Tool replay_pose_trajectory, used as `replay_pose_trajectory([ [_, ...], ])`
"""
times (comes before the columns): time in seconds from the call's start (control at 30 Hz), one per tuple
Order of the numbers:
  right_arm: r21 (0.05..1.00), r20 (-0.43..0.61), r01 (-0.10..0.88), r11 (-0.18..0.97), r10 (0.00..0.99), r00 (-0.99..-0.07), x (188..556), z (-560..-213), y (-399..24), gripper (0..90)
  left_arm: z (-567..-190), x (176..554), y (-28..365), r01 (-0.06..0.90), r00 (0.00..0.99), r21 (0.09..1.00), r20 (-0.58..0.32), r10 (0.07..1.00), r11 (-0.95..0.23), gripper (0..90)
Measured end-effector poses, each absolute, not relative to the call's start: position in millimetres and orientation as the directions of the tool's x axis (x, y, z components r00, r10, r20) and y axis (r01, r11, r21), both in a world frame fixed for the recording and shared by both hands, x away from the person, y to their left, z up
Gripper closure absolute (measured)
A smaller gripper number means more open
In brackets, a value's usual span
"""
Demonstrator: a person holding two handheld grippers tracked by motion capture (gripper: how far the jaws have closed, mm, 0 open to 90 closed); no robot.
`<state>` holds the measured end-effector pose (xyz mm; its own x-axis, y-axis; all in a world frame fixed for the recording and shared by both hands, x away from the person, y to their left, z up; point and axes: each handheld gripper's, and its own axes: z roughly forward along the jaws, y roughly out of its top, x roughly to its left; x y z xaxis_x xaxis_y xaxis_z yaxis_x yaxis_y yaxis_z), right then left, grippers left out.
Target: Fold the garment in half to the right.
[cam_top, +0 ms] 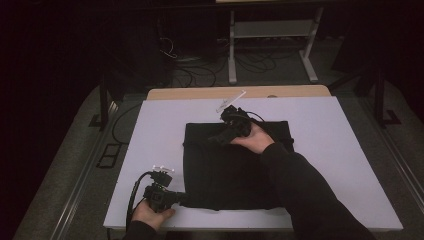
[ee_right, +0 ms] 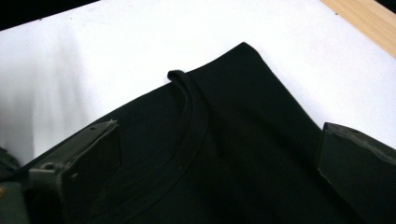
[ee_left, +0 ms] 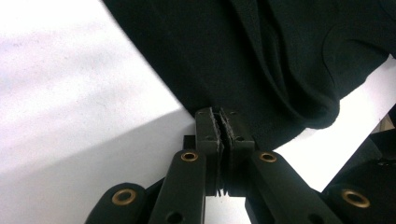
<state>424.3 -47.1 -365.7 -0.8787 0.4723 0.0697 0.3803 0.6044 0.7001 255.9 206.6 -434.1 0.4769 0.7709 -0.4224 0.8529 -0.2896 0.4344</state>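
Black, soft cloth, a folded garment with a ribbed neckband, lies flat mid-table on the white board; no writing is legible. Left gripper pinches the garment's near-left corner, jaws pressed together on the fabric. Right gripper hovers over the far edge, jaws wide apart, holding nothing.

Right gripper jaws were spread wide over black garment, collar band seen btwn them, on white board.
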Motion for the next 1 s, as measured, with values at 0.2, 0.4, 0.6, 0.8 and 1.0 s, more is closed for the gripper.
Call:
replay_pose_trajectory([
  [0.2,0.689,0.045,0.372,0.623,0.475,-0.879,430,-367,-37,1.5,-432,256,207,0.849,0.483,0.44,-0.427,0.764,-0.291,85.4],
  [0.4,0.675,0.006,0.35,0.65,0.469,-0.883,436,-368,-26,2.4,-431,256,208,0.846,0.488,0.447,-0.434,0.757,-0.29,85.4],
  [0.6,0.667,-0.025,0.33,0.668,0.462,-0.886,441,-371,-15,4.1,-430,256,209,0.844,0.492,0.454,-0.439,0.751,-0.287,85.4],
  [0.8,0.632,-0.085,0.295,0.717,0.442,-0.893,446,-374,-3,5.7,-429,256,210,0.843,0.492,0.457,-0.444,0.749,-0.283,85.4],
  [1.0,0.61,-0.129,0.271,0.745,0.43,-0.894,452,-375,5,8.8,-428,256,211,0.839,0.498,0.464,-0.443,0.746,-0.285,85.4],
])
